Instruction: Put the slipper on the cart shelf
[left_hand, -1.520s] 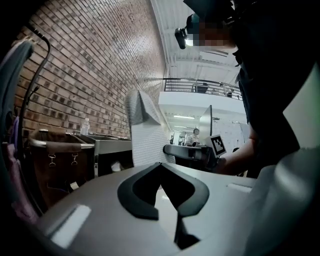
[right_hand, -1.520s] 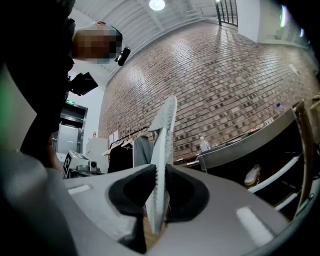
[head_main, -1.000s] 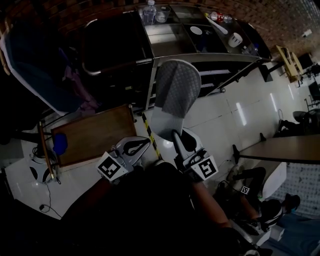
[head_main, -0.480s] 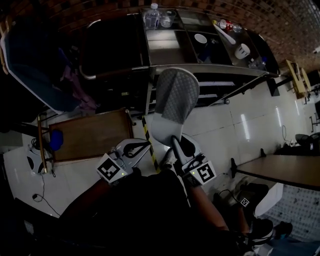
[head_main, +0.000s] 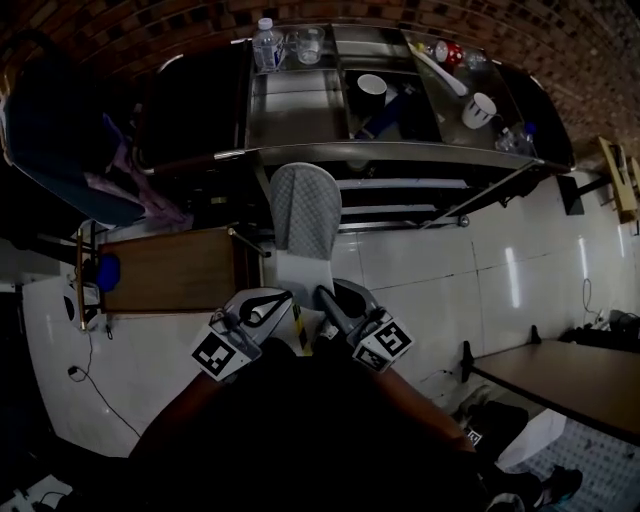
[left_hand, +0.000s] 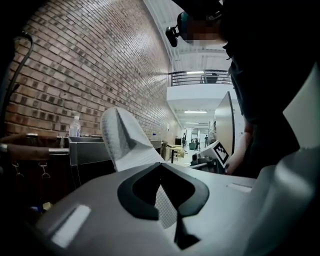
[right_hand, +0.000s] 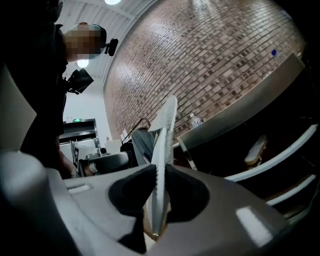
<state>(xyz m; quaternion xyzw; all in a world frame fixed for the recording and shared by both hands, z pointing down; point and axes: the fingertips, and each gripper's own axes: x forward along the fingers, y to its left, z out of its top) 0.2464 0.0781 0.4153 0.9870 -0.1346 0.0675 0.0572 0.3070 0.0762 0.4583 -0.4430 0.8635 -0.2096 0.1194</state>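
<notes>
In the head view the only print is a black-and-white square marker on each gripper's cube. The grey quilted slipper hangs in the air before the cart, and its long axis runs from the heel at the right gripper to the toe, which points at the lower shelves. In the left gripper view the left gripper has its jaws narrow, with the tips together just beside the slipper. In the right gripper view the jaws are closed on the sole, seen edge-on and upright, and a green sign is too small to read.

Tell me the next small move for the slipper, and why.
Probably ease both grippers forward and lower, toe first, toward the cart shelf. The slipper hangs in the air, its heel end pinched by the right gripper with the left gripper on its edge. In the head view its toe just meets the front rim of the top tray, short of the shelf.
</notes>
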